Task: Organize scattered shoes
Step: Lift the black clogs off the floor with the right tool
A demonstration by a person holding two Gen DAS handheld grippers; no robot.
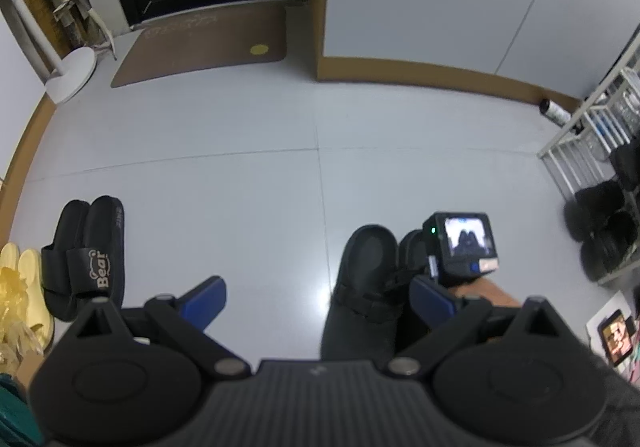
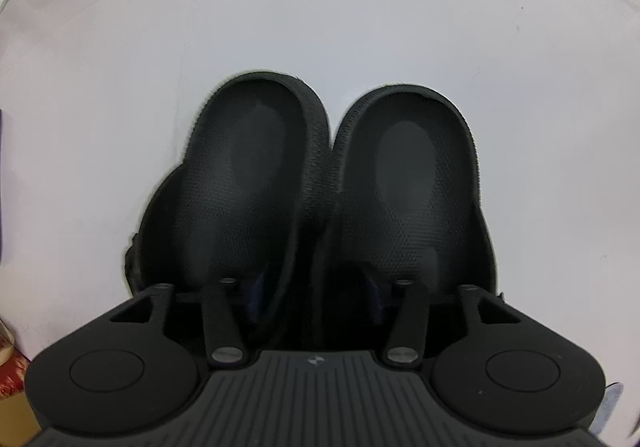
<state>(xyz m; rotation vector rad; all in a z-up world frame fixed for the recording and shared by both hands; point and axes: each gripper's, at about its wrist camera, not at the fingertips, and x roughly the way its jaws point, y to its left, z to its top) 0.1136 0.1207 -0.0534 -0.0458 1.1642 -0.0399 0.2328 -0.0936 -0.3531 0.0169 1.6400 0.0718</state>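
Observation:
A pair of black clogs point(image 2: 320, 183) stands side by side on the pale floor, heels away from the right wrist camera. My right gripper point(image 2: 316, 291) points down over them, one blue pad point(image 2: 256, 291) inside each shoe. The two inner walls lie between the pads, which stand apart from them. In the left wrist view the same clogs point(image 1: 368, 267) sit under the right gripper's camera body point(image 1: 460, 247). My left gripper point(image 1: 318, 299) hovers open above the floor beside them, holding nothing. Black "Bear" slides point(image 1: 86, 251) and yellow shoes point(image 1: 24, 279) are lined up at the left.
A white rack point(image 1: 580, 151) with dark shoes point(image 1: 600, 219) stands at the right. A brown doormat point(image 1: 204, 43) lies before the door, a white fan base point(image 1: 72, 75) at far left. A black roll point(image 1: 554, 109) lies by the brown skirting.

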